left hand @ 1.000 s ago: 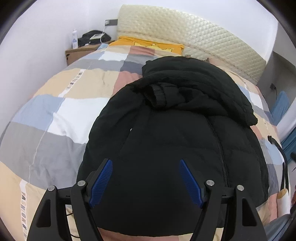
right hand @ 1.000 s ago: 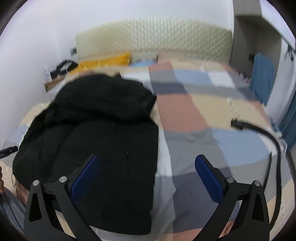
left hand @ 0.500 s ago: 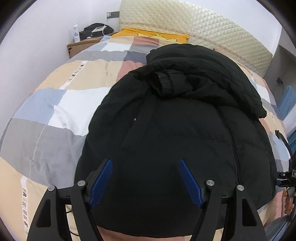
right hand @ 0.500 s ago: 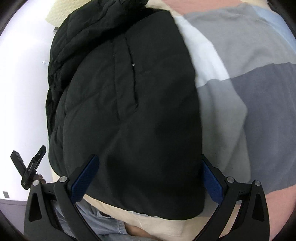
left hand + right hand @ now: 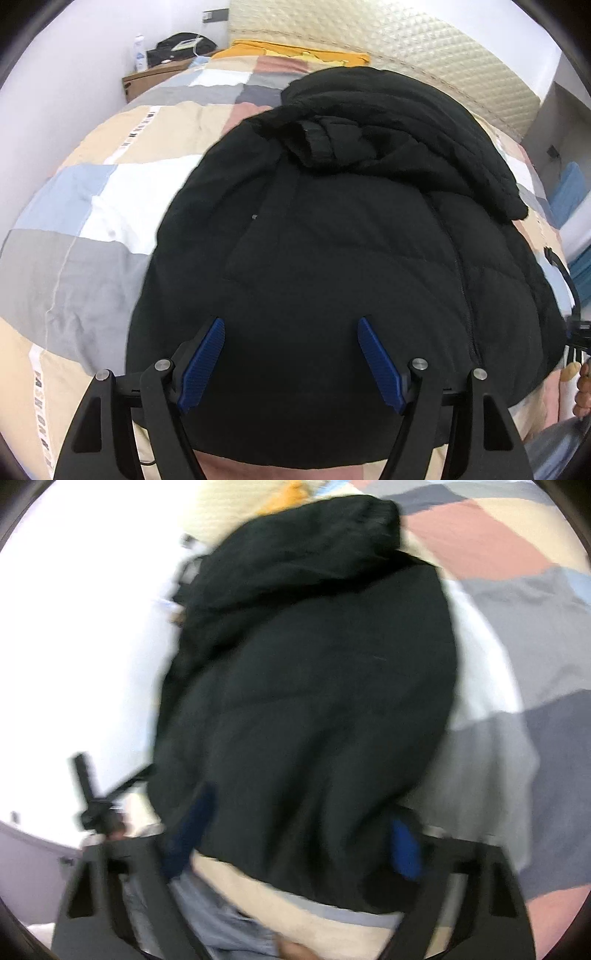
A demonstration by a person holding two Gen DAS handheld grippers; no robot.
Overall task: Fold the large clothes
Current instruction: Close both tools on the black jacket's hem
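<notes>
A big black padded jacket (image 5: 351, 236) lies spread on the patchwork bed, hood and a bunched sleeve at the far end, zip running down its right side. My left gripper (image 5: 291, 354) is open, its blue pads just above the jacket's near hem. In the blurred right wrist view the same jacket (image 5: 314, 686) fills the middle. My right gripper (image 5: 299, 834) is open over the jacket's near edge, jaws wide apart.
The bed cover (image 5: 92, 206) is checked in beige, grey, blue and white. A quilted cream headboard (image 5: 424, 55) and a yellow pillow (image 5: 295, 51) are at the far end. A bedside table (image 5: 155, 74) with a bottle stands far left. A black cable (image 5: 565, 273) lies at right.
Both grippers have moved closer to the jacket's near hem. The right gripper swung left and down from the bare bed onto the jacket; its view is now blurred by motion.
</notes>
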